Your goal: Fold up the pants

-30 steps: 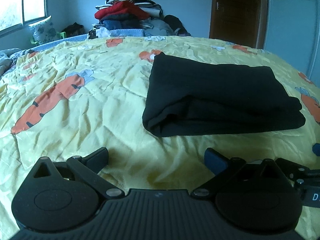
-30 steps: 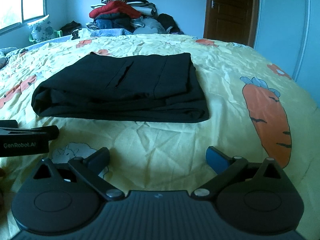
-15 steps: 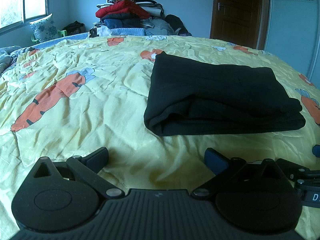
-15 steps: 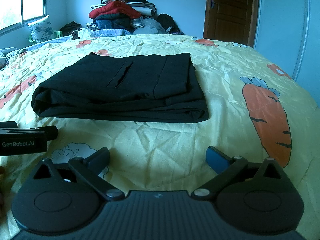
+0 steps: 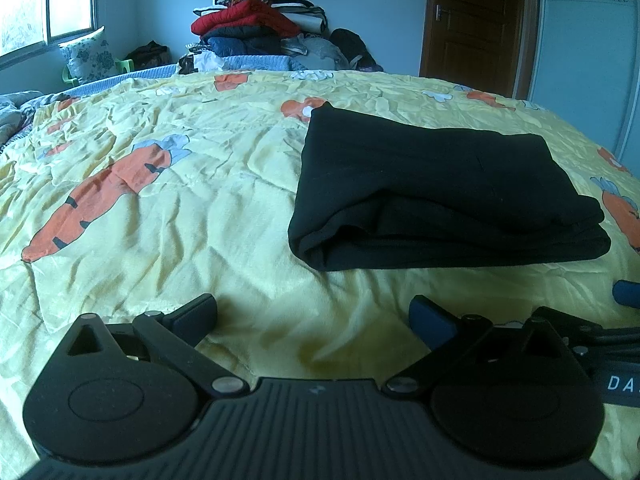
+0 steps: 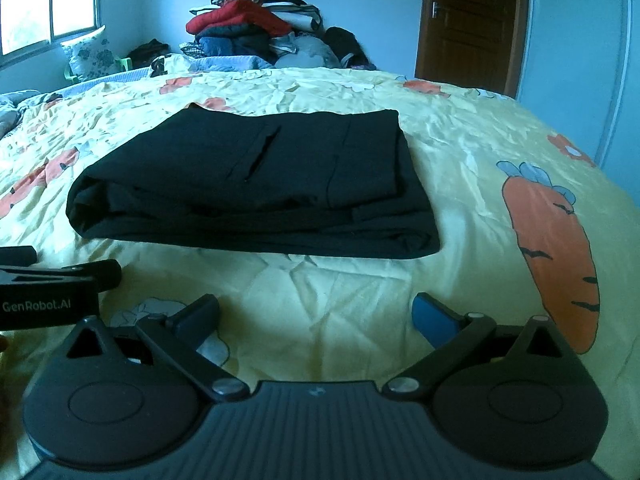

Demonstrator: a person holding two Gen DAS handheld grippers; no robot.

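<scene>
Black pants (image 5: pixel 432 196) lie folded into a thick rectangle on the yellow carrot-print bedspread (image 5: pixel 180 208); in the right wrist view the same pants (image 6: pixel 256 184) show a pocket slit on top. My left gripper (image 5: pixel 314 316) hovers open over bare sheet, short of the bundle's near left corner. My right gripper (image 6: pixel 316 316) is open too, just in front of the bundle's near edge, holding nothing. The left gripper's body (image 6: pixel 52 292) shows at the left edge of the right wrist view, and part of the right gripper (image 5: pixel 624 294) shows at the right edge of the left wrist view.
A tall pile of clothes (image 5: pixel 256 28) stands at the far side of the bed. A brown door (image 5: pixel 476 20) is at the back right, beside a white wardrobe (image 5: pixel 592 40). A window and a floral pillow (image 5: pixel 84 56) are at the far left.
Both views have tilted up very slightly; the folded pants have not moved and both grippers stay open.
</scene>
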